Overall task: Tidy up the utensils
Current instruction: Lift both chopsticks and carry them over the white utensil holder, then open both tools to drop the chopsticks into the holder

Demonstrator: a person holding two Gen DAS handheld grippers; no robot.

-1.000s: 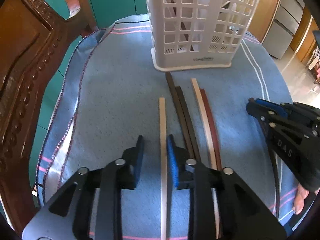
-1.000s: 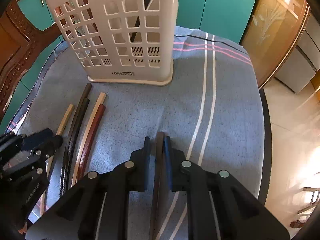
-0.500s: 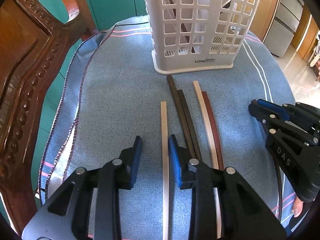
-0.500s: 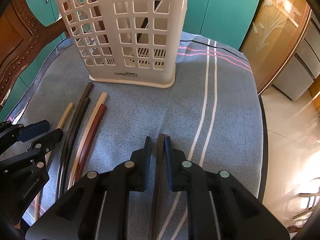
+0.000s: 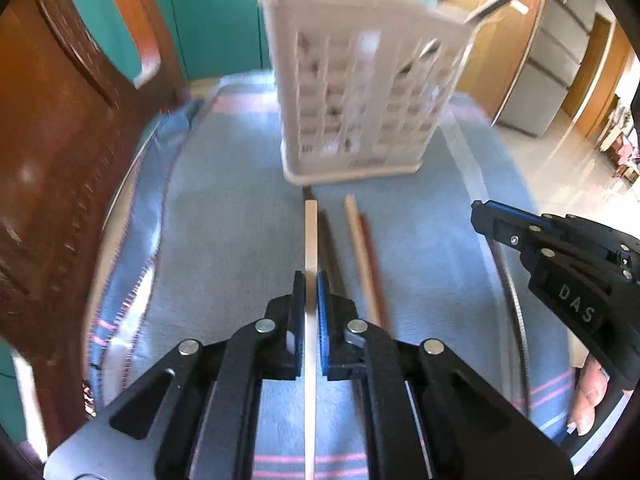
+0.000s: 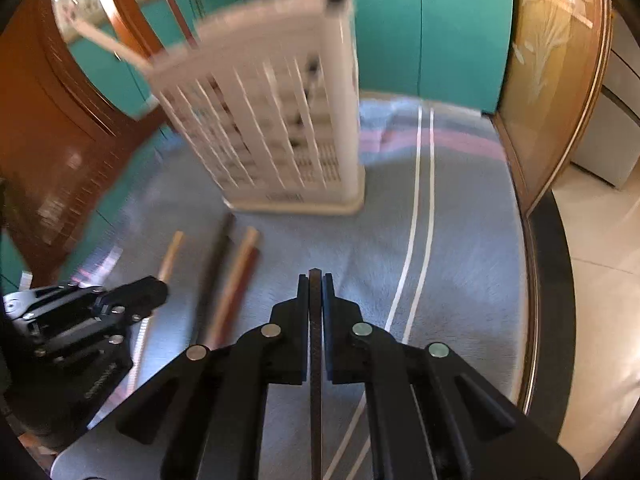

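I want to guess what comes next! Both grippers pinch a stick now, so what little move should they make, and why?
Probably carry both sticks up toward the top of the white basket. The left gripper is shut on the pale stick, the right gripper on the dark stick, and other sticks already stand in that basket.

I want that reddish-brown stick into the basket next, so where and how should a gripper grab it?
Grip the reddish-brown wooden stick near its end closest to you, coming down from above with the jaws across its width. It lies flat against the pale wooden stick, so one finger probably has to wedge between them.
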